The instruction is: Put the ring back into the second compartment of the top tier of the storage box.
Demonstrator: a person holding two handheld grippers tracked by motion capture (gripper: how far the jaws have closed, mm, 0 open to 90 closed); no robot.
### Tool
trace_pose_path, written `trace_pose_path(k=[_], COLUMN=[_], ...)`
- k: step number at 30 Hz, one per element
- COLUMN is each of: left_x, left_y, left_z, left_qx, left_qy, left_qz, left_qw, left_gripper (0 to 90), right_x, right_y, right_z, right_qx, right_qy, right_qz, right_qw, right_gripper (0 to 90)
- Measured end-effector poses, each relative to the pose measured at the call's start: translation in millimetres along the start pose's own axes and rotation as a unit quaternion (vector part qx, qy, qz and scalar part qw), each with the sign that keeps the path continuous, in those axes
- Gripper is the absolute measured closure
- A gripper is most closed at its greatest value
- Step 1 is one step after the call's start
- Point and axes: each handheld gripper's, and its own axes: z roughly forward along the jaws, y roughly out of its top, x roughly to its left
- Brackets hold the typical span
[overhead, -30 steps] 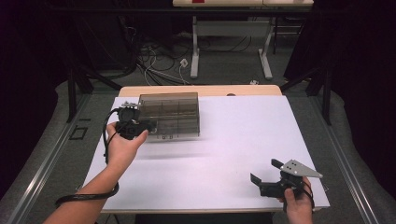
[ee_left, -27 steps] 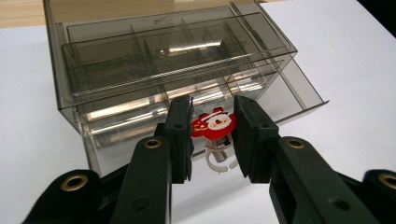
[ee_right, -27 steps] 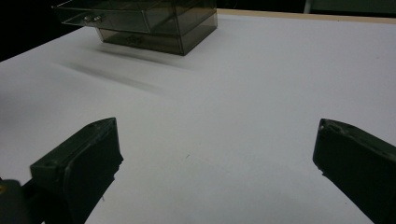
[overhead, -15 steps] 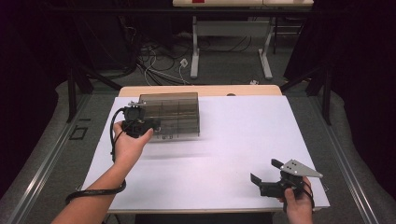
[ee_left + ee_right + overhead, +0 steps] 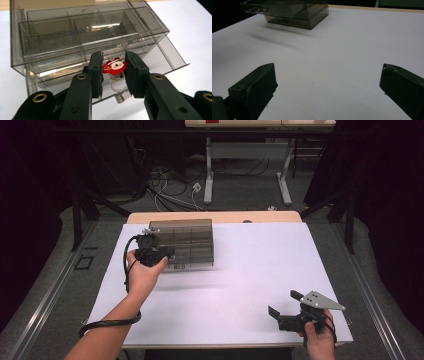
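Note:
A smoky clear drawer box (image 5: 190,242) stands at the back left of the white table (image 5: 240,280). In the left gripper view its lower drawer (image 5: 172,58) is pulled out toward me, with a small metal knob (image 5: 120,98) on its front. My left gripper (image 5: 113,72) is shut on a ring with a red Santa charm (image 5: 115,66), held just above that open drawer. In the high view the left gripper (image 5: 159,254) sits at the box's front left corner. My right gripper (image 5: 286,306) rests near the table's front right, jaws wide apart, nothing between them (image 5: 328,75).
The box (image 5: 287,12) lies far off across the white surface in the right gripper view. A cable (image 5: 107,322) trails from the left gripper along the forearm. Beyond the table's far edge are desk legs (image 5: 209,175) and loose cables on the floor.
My left hand has moved a little right and down, closer to the front of the drawer box, still holding the ring. The right gripper has stayed put.

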Motion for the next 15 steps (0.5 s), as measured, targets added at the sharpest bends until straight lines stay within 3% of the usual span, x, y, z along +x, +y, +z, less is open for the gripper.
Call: trace_pose_path(k=[15], left_x=[-4.0], left_y=[-2.1], left_z=[18.6], left_qx=[0.001], left_qy=[0.007], left_qz=[-0.001], left_qw=[1.0], left_gripper=[68.2], right_x=[0.8], right_y=[0.2], right_z=[0.1], right_qx=[-0.002], right_qy=[0.002], right_qz=[0.002], right_qw=[1.0], right_gripper=[0.4])
